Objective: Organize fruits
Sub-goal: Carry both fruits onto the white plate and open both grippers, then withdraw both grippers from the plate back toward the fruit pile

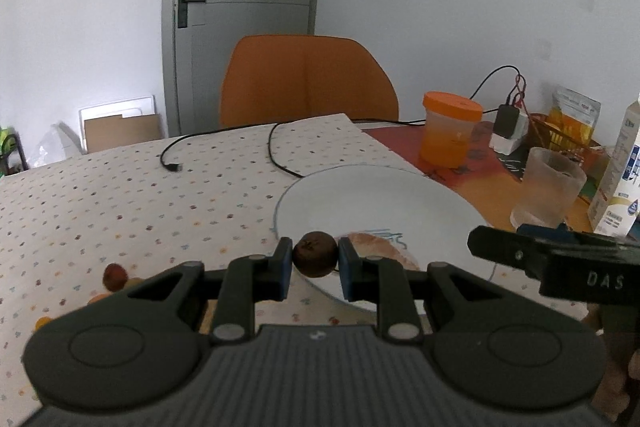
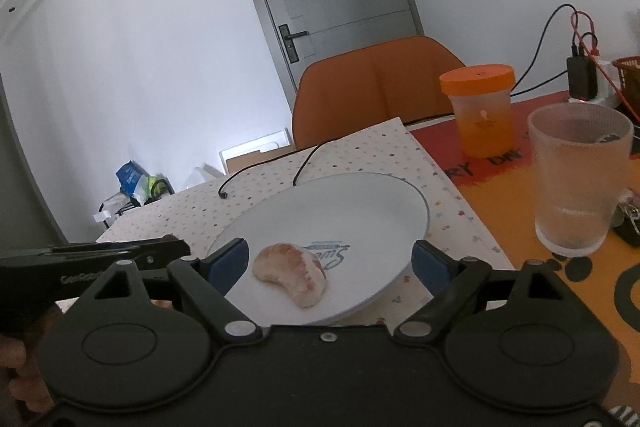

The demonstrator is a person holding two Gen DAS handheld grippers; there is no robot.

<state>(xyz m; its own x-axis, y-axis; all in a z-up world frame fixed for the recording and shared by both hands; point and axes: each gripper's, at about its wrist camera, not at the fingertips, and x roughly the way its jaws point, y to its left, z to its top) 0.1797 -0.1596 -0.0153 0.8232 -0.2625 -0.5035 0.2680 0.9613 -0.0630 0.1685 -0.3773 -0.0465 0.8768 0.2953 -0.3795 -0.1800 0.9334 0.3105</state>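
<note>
A small round brown fruit [image 1: 314, 253] is clamped between the blue pads of my left gripper [image 1: 314, 259], held over the near rim of the white plate [image 1: 360, 195]. A pale pink citrus segment [image 2: 292, 277] lies on the white plate [image 2: 360, 203], partly hidden behind the left gripper in the left wrist view. My right gripper [image 2: 328, 263] is open wide, its fingers on either side of the segment and not touching it. More small fruits [image 1: 115, 275] lie on the dotted cloth at the left.
An orange-lidded jar [image 1: 450, 129], a frosted glass [image 2: 576, 179] and a milk carton [image 1: 618, 179] stand to the right of the plate. A black cable [image 1: 224, 147] lies across the dotted cloth. An orange chair [image 1: 308, 79] stands behind the table.
</note>
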